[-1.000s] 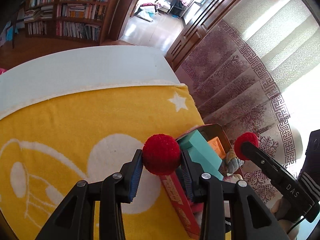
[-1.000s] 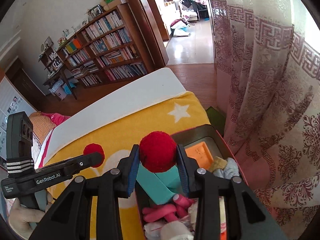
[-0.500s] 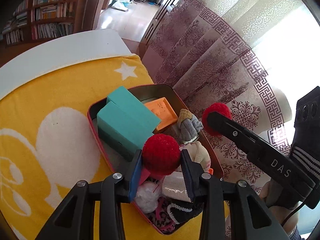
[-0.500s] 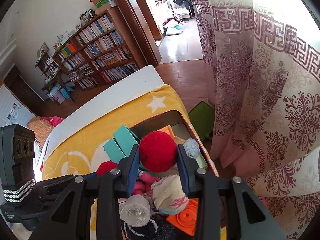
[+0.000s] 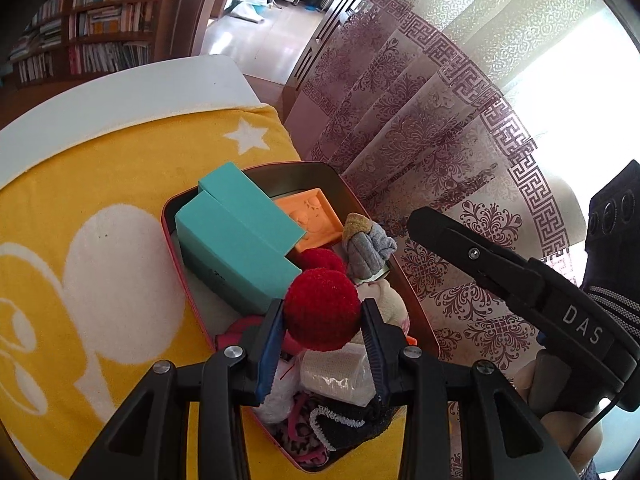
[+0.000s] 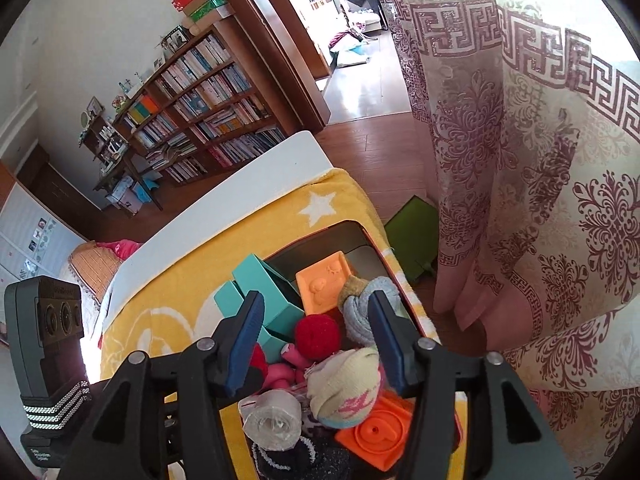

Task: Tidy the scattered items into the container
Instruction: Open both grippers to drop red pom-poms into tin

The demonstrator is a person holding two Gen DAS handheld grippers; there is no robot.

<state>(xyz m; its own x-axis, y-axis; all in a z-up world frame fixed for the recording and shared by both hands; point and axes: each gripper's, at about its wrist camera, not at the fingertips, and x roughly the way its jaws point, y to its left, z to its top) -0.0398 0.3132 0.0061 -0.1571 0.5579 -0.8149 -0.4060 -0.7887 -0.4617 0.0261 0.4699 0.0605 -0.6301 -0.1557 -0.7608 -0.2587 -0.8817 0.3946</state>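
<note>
Left tool [image 5: 322, 316]: closed on a red pompom [image 5: 322, 310], which sits pinched between its 2 blue-padded fingers [image 5: 269, 350] above the near half of the container.
Right tool [image 6: 316, 344]: jaws opening, nothing pressed between the pads; a second red pompom [image 6: 318, 336] lies free below the gap, on the pile in the container.
Container [image 5: 352, 196]: a shallow tin with a red rim and rounded corners, on the yellow blanket [image 5: 120, 176] at the edge nearest the curtain [image 5: 420, 128].
Contents, far end: 2 teal boxes [image 5: 240, 240] stacked at an angle against the left wall, an orange moulded tray [image 5: 314, 218] just beside them.
Contents, middle: a rolled grey and tan sock [image 5: 366, 242], a cream sock ball with pink marks [image 6: 346, 388], pink rollers [image 6: 286, 372] (partly hidden under the pompom).
Contents, near end: a white roll in clear wrap [image 6: 274, 420], an orange round-grooved piece [image 6: 376, 434], dark knitted fabric at the very front.
Blanket: yellow with white shapes and a white star [image 6: 318, 208], laid over a white surface.
Surroundings: wooden bookshelves [image 6: 200, 92] across the room, a doorway to a bright hall, a green object [image 6: 412, 236] on the wood floor by the curtain.
</note>
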